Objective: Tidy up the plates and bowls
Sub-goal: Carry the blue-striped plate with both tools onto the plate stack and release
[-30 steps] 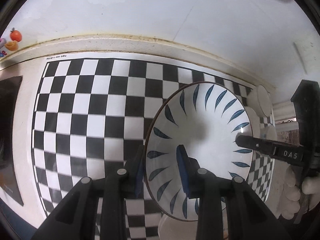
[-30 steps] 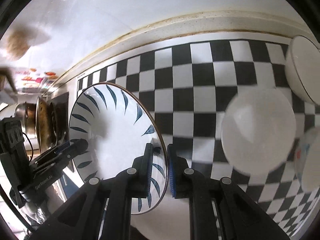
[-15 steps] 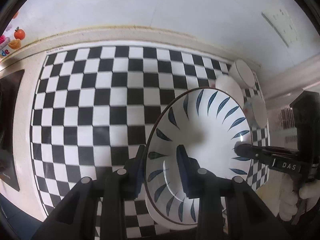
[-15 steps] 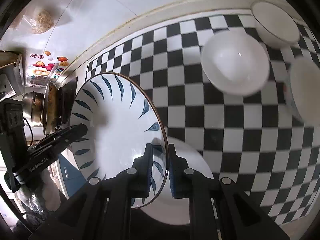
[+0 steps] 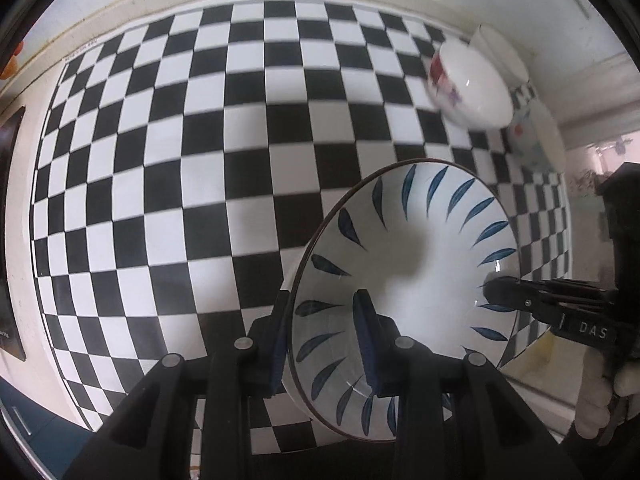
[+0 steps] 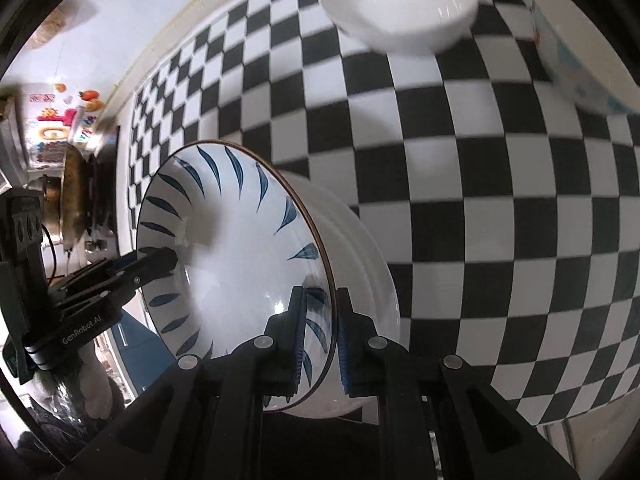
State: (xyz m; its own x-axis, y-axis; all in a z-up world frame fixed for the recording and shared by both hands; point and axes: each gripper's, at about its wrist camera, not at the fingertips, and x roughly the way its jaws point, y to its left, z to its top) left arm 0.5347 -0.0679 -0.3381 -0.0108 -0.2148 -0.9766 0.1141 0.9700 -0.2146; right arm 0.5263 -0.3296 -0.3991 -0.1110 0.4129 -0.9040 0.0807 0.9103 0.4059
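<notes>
A: Status, left to right?

B: Checkered mat point(image 5: 168, 168) is seen across the counter. Left gripper point(image 5: 320, 344) is nearly closed, clamped on the near rim of the blue-leaf bowl point(image 5: 412, 264): one pad outside the wall, one inside.

A: Bowl position?

B: It is held tilted above the mat, near the mat's front right part. Contact with the mat cannot be told. In the right wrist view the blue-leaf bowl point(image 6: 240, 248) is seen with its ribbed white underside turned toward the mat point(image 6: 500, 208).

A: Right side?

B: Right gripper point(image 6: 320, 332) is nearly closed as well, pinched on the opposite rim, wall between the pads. In the left wrist view it point(image 5: 490, 288) is seen at the bowl's right edge. So the bowl is gripped from both sides.

A: Other ware?

B: A flower-print bowl point(image 5: 468, 84) is seen near the mat's far right corner, another white dish point(image 5: 500, 50) just behind it, a patterned one point(image 5: 536, 136) just right. All are blurred. In the right wrist view, a plain white bowl point(image 6: 400, 4) is seen at the top, a patterned bowl point(image 6: 580, 52) at the right edge.
</notes>
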